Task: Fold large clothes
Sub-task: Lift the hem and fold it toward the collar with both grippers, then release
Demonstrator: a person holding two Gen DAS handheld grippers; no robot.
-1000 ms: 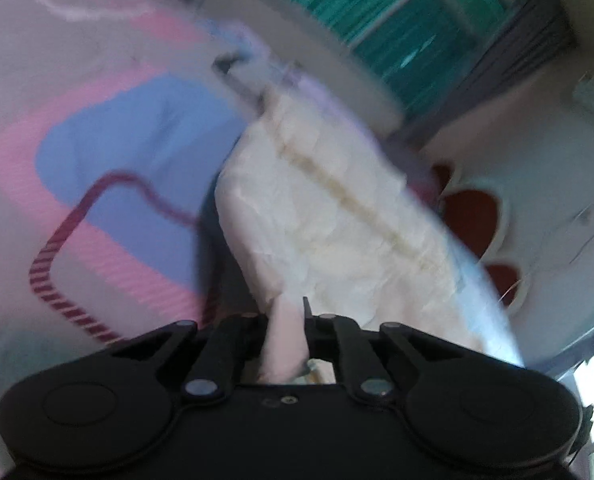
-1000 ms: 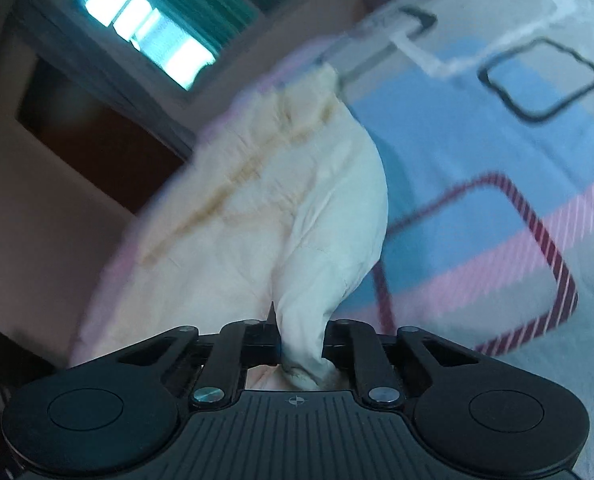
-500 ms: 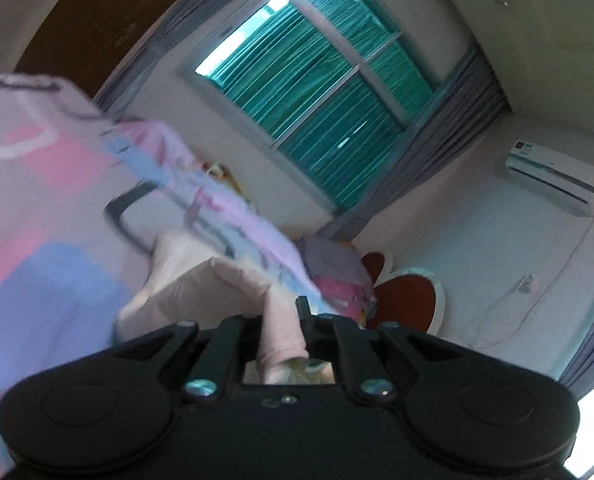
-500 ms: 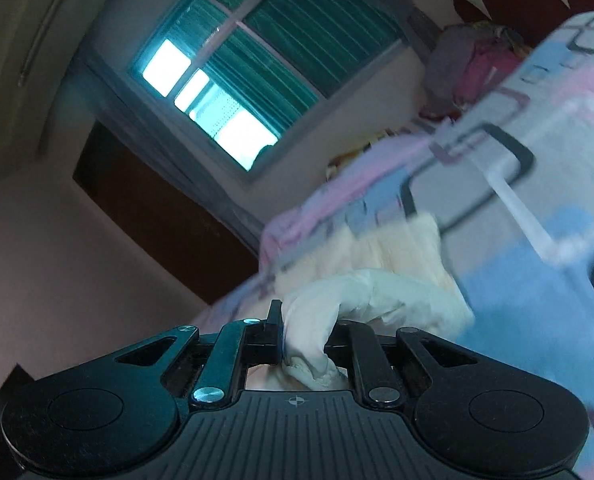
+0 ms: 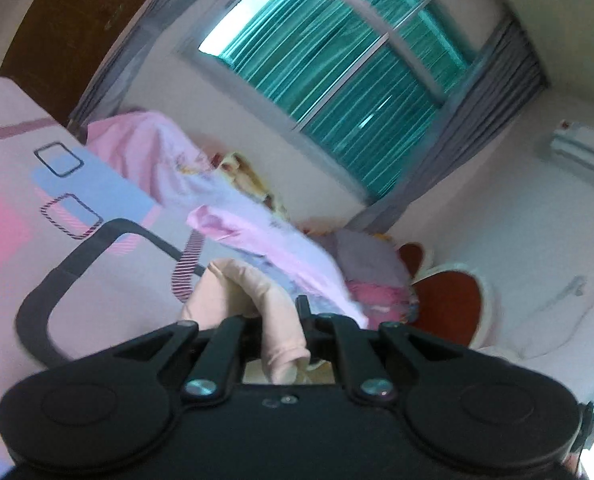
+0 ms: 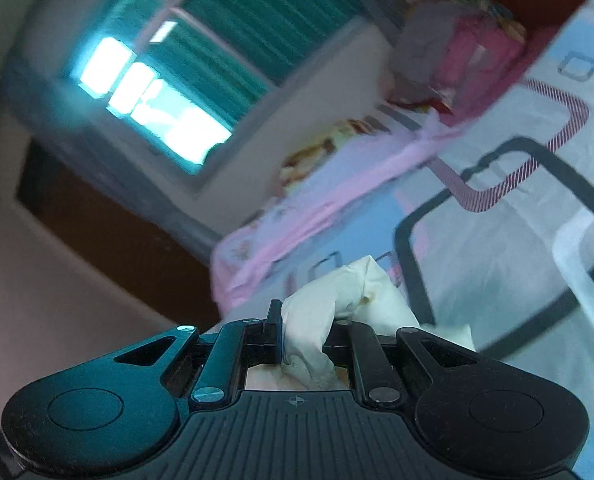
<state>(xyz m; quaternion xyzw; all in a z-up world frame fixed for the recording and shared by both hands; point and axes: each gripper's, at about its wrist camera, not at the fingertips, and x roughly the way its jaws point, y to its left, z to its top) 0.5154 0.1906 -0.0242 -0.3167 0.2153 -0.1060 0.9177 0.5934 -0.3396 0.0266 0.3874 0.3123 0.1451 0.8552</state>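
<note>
The cream garment (image 5: 237,292) is pinched at two points, one bunched fold clamped between the jaws of the left gripper (image 5: 283,320) and another between the jaws of the right gripper (image 6: 303,328), with the rest of the cloth trailing ahead of and below the jaws over the patterned bedspread (image 5: 109,240). This looks like the carry stage of a fold, the held edge brought across toward the far side. Next, both grips probably need to stay level, lower the edge squarely onto the cloth below, then let go together.
</note>
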